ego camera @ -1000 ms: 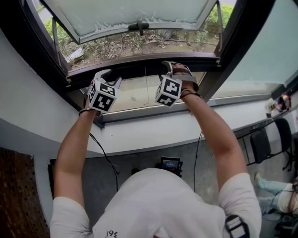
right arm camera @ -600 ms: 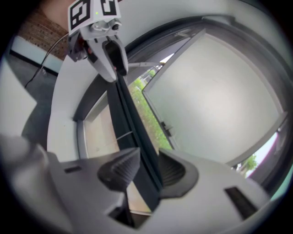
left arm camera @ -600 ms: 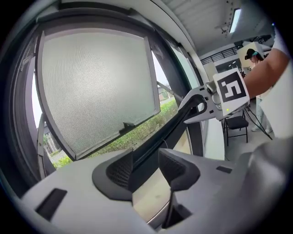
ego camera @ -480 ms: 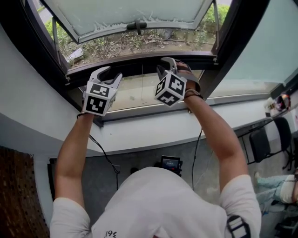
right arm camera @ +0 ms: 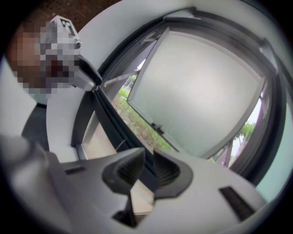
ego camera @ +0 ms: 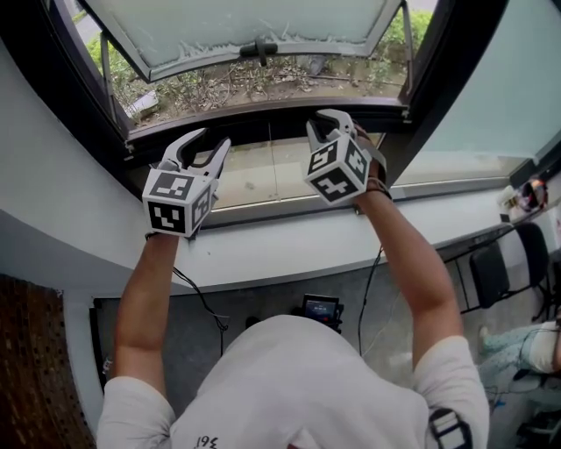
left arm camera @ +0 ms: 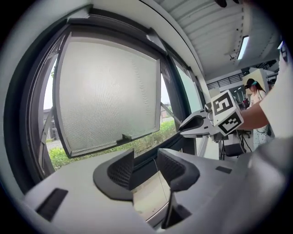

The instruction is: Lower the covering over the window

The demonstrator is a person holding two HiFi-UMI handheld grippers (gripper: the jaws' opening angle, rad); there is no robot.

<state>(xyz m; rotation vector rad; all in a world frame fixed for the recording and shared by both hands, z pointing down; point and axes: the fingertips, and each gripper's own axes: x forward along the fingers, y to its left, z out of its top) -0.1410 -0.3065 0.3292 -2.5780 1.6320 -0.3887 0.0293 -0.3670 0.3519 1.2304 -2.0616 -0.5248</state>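
Note:
The window's frosted sash (ego camera: 237, 26) is tilted open outward, its dark handle (ego camera: 261, 48) on the lower rail. No blind or other covering shows in any view. A thin cord (ego camera: 271, 162) hangs in front of the lower fixed pane (ego camera: 250, 180). My left gripper (ego camera: 210, 142) is raised near the dark frame (ego camera: 263, 121), open and empty; the left gripper view confirms this (left arm camera: 145, 157). My right gripper (ego camera: 323, 123) is up beside it. Its jaws have just been closing and stand a narrow gap apart (right arm camera: 149, 157) with nothing between them.
A white sill (ego camera: 289, 245) runs below the window, with grass and dry plants (ego camera: 263, 83) outside. Black chairs (ego camera: 500, 272) and a seated person's legs (ego camera: 526, 351) are at the right. A small device (ego camera: 321, 309) and cables lie on the floor below.
Both grippers have risen toward the window frame and rolled. The right gripper's jaws went from wide apart to a narrow gap. The left jaws look much the same.

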